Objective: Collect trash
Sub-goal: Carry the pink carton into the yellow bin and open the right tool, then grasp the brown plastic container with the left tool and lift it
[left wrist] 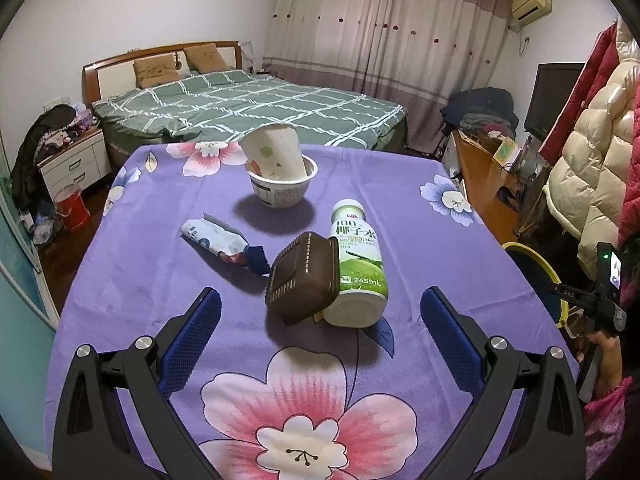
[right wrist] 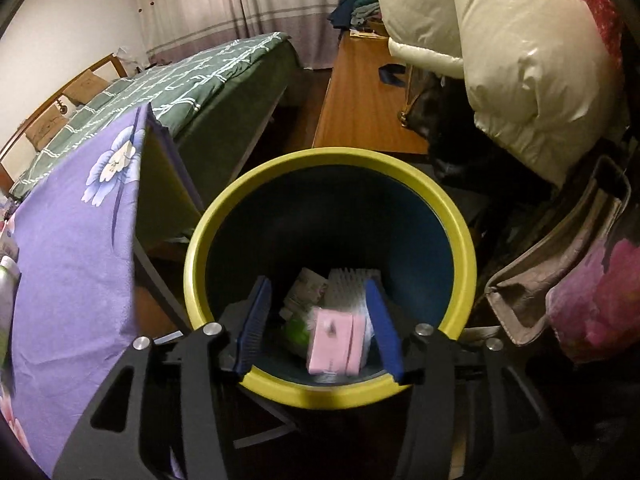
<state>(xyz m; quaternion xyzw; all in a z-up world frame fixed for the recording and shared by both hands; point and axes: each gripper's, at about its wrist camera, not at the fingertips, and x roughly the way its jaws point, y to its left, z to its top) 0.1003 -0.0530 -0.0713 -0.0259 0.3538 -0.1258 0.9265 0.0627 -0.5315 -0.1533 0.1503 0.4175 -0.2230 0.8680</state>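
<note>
My left gripper (left wrist: 320,300) is open above the purple floral table (left wrist: 140,272), with a brown plastic clamshell box (left wrist: 304,280) and a lying green-and-white coconut water bottle (left wrist: 358,264) between its fingers. Farther off lie a crumpled wrapper (left wrist: 218,240) and a paper cup (left wrist: 274,152) standing in a white bowl (left wrist: 282,190). My right gripper (right wrist: 316,316) is open over a yellow-rimmed dark bin (right wrist: 332,394). A blurred pink box (right wrist: 336,340) is between its fingers, apart from both, above trash in the bin. The bin's rim shows in the left wrist view (left wrist: 532,252).
A bed (left wrist: 248,104) stands beyond the table. A wooden bench (right wrist: 360,96), hanging puffy coats (right wrist: 512,52) and a bag (right wrist: 560,260) crowd the right side around the bin. A nightstand (left wrist: 76,164) and red bucket (left wrist: 72,208) stand at the left.
</note>
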